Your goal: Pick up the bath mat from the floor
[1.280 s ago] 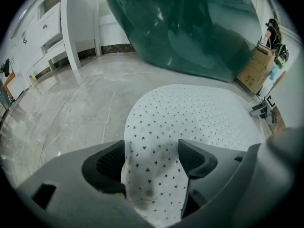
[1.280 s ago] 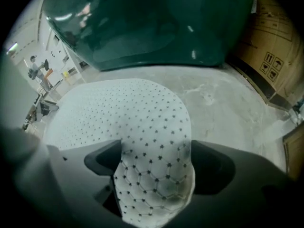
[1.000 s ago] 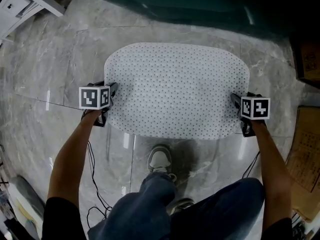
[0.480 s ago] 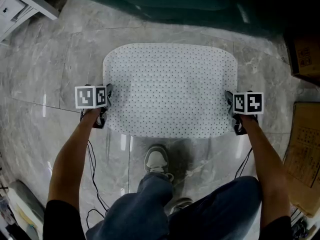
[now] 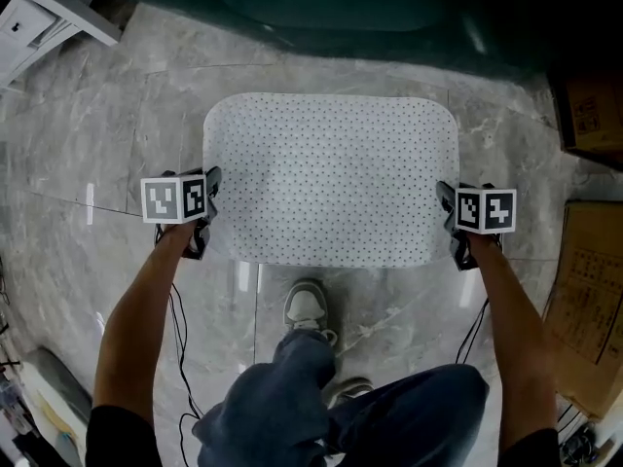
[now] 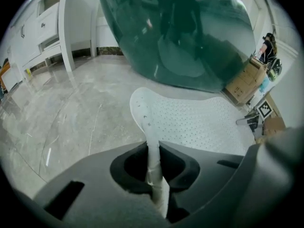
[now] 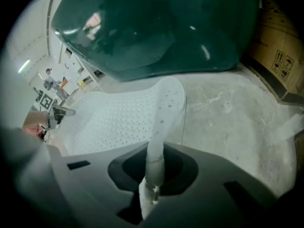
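Left hand-held gripper [image 6: 153, 151] was clamped shut on the left side edge of the white perforated bath mat [image 5: 331, 178], and the right hand-held gripper [image 7: 153, 170] was pinched shut on the opposite edge. Mat was spread flat between the two over the grey marble floor [image 5: 107, 134], ahead of the person's shoe [image 5: 310, 309] and near a dark green curved object [image 5: 370, 8]; gripped edges were up off the floor, middle unclear

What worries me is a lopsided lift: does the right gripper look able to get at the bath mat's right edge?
Yes, it seems so: the right gripper is shut on the bath mat's right edge, with bare floor around and nothing in between. The left gripper pinches the opposite edge.
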Available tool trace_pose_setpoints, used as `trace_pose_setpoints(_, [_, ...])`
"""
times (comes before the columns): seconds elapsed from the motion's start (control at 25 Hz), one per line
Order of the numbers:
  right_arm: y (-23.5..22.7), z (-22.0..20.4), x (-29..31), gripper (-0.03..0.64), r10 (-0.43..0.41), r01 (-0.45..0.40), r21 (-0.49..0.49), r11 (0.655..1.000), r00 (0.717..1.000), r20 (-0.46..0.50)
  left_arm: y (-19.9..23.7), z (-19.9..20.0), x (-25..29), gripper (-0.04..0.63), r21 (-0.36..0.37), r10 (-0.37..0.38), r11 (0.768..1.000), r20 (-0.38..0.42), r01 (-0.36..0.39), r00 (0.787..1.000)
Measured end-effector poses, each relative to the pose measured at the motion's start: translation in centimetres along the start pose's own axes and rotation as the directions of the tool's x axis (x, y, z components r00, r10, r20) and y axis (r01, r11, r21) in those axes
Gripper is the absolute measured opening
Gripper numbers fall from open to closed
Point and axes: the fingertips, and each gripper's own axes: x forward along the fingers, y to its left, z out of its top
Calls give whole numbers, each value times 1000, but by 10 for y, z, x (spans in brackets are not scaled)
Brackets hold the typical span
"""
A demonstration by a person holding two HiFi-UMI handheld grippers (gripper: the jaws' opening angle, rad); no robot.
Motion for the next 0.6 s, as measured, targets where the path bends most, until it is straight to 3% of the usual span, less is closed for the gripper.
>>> trace_pose_setpoints(0.6, [66, 55, -140, 28, 37, -36, -6, 999, 999, 18, -73, 64, -138, 29, -18, -46, 999, 33, 47, 998])
